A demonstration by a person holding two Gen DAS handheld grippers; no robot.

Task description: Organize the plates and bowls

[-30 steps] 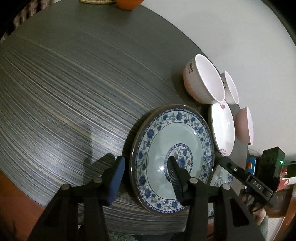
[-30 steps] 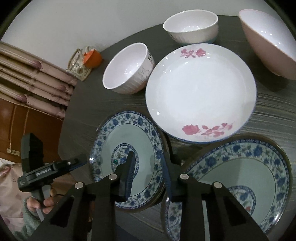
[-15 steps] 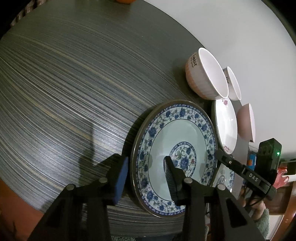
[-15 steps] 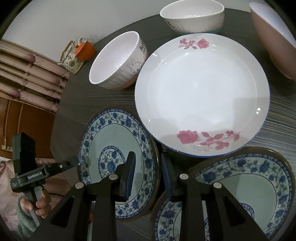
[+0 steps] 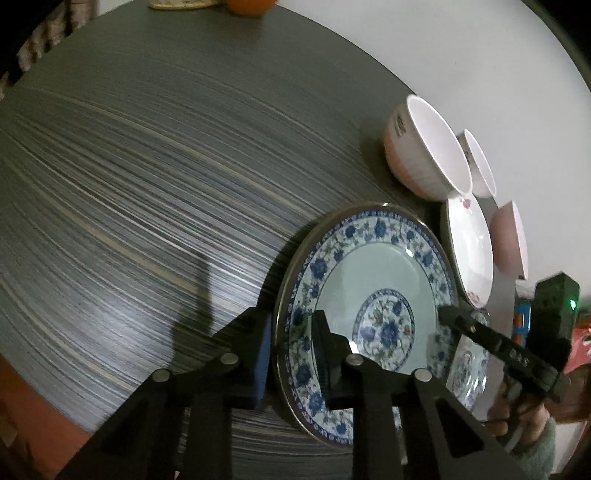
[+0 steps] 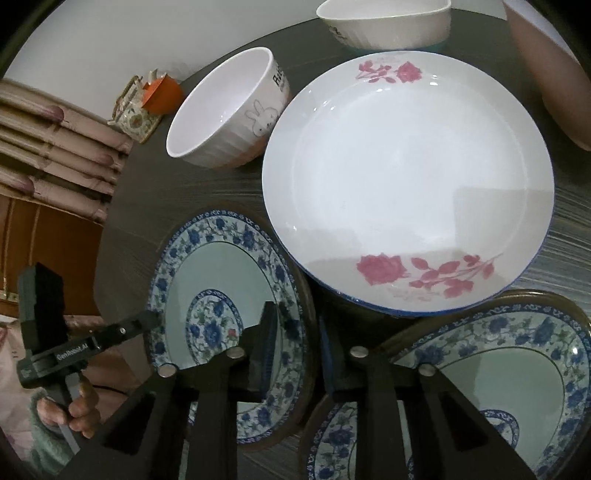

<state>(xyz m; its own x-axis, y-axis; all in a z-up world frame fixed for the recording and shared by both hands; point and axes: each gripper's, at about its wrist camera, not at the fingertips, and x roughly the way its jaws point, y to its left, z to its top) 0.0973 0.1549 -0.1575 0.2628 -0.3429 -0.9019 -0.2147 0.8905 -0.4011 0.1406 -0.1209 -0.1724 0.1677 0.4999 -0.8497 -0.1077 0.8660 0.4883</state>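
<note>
Nearest in the left wrist view, the left gripper (image 5: 290, 349) straddles the near rim of the blue plate (image 5: 373, 291), one finger under the outer edge and one on the inner face; its jaws have just been closing and now look clamped on that rim. In the right wrist view the right gripper (image 6: 295, 343) has the opposite rim of the same blue plate (image 6: 221, 295) between its fingers — its jaws have just been closing too, and appear pinched on the edge.

With both sides gripped, the lift should probably be level and slow, both hands rising together so the plate neither twists nor slips from the thin rim holds.

Just beside the right gripper lies a second blue plate (image 6: 498, 373), its rim tucked close. The rose plate (image 6: 406, 177) overlaps the gripped plate's far edge, so clearing it without a knock seems the tricky part. Beyond stand the rabbit bowl (image 6: 225, 118), a white bowl (image 6: 388, 26) and a pink bowl (image 6: 546, 74) on the dark table (image 5: 147, 166) — likely left for nesting later.
</note>
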